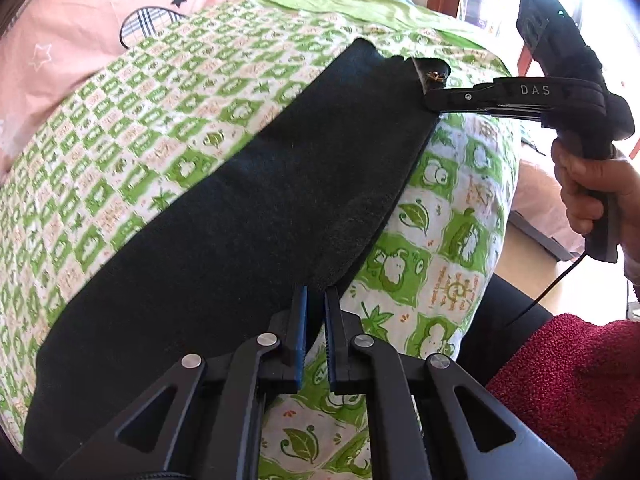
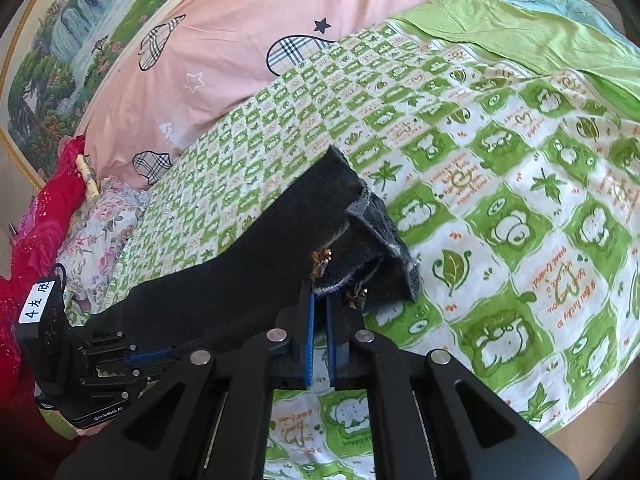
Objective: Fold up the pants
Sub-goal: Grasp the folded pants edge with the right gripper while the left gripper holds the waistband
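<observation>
I have the long black knit pants (image 1: 224,216) lying flat as a narrow strip across the green-and-white frog-print quilt (image 1: 120,152) on the bed, legs apparently already stacked; the lengthwise folds look still to come. My left tongs (image 1: 316,300) are pinched shut on the near edge at one end. My right tongs (image 2: 320,300) are clamped on the other end, by the small gold ornaments. The pants run close to the quilt's rounded front edge, while the quilt beyond, toward the pink patterned pillow (image 2: 248,40), is open.
</observation>
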A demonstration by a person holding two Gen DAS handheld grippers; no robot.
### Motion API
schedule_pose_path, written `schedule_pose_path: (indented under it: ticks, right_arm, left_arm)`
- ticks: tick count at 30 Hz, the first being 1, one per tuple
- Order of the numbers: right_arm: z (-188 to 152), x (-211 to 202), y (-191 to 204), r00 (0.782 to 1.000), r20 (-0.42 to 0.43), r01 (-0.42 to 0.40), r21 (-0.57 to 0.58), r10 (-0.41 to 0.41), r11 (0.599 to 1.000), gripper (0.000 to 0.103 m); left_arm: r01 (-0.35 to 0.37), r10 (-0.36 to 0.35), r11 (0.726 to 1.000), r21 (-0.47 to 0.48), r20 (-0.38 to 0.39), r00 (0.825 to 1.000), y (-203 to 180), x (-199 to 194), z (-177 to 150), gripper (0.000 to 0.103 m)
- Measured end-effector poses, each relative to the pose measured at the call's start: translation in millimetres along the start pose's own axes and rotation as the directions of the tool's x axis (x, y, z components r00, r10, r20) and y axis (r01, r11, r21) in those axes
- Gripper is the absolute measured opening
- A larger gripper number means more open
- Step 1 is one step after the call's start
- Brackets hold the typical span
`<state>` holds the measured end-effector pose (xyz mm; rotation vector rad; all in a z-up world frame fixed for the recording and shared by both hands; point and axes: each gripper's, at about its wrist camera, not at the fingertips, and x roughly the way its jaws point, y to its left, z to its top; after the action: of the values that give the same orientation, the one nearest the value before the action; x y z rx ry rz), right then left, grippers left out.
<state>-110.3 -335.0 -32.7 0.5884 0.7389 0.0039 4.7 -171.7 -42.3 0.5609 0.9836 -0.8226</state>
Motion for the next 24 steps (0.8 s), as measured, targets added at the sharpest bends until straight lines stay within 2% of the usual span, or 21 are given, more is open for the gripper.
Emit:
schedule_pose_path:
  ticks: [4, 5, 8, 11, 13, 14, 17, 24]
  right_arm:
    - [-1.6, -0.8, -3.4, 1.000, -0.015, -0.004, 0.025, 0.005, 1.000, 0.007]
    - [-2.0, -1.3, -5.6, 1.000, -0.021, -0.013, 0.045, 0.014, 0.999, 0.008]
    - [-4.6, -7.3, -7.7, 1.000, -0.014, -0.017, 0.056, 0.018, 0.998, 0.010]
    - [-7.7, -11.6, -12.1, 1.000, -0.019, -0.014, 0.071, 0.015, 0.997, 0.014]
    - [-10.1, -12.0, -17.3, 1.000, -0.024, -0.016, 0.096, 0.018, 0.995, 0.034]
    - [-11.2, -12.6, -19.1, 0.999, -0.020, -0.022, 0.108, 0.025, 0.994, 0.038]
    - [-10.9, -11.6, -24.6, 0.999, -0.005, -0.044, 0.136, 0.045, 0.990, 0.039]
    - [-3.8, 5.1, -35.0, 0.995, 0.020, -0.103, 0.226, 0.102, 0.969, 0.039]
  left_arm:
    - [0.031, -0.031, 1.000, 0.001, -0.007, 1.000, 0.5, -5.4, 3.8, 0.024]
    - [0.033, -0.033, 0.999, -0.001, 0.000, 0.999, 1.5, -7.5, 5.7, 0.030]
    - [0.050, -0.050, 0.999, -0.017, 0.029, 0.998, 7.1, -17.2, 15.5, 0.034]
    - [0.077, -0.074, 0.996, -0.051, 0.056, 0.996, 17.3, -24.6, 28.2, 0.047]
    - [0.085, -0.080, 0.993, -0.076, 0.070, 0.994, 25.9, -25.7, 39.1, 0.048]
    - [0.093, -0.086, 0.991, -0.092, 0.074, 0.994, 31.3, -25.3, 45.6, 0.050]
    - [0.111, -0.100, 0.984, -0.136, 0.080, 0.992, 45.9, -21.5, 66.2, 0.056]
    - [0.214, -0.209, 0.963, -0.166, 0.051, 0.977, 60.2, 8.4, 121.1, 0.063]
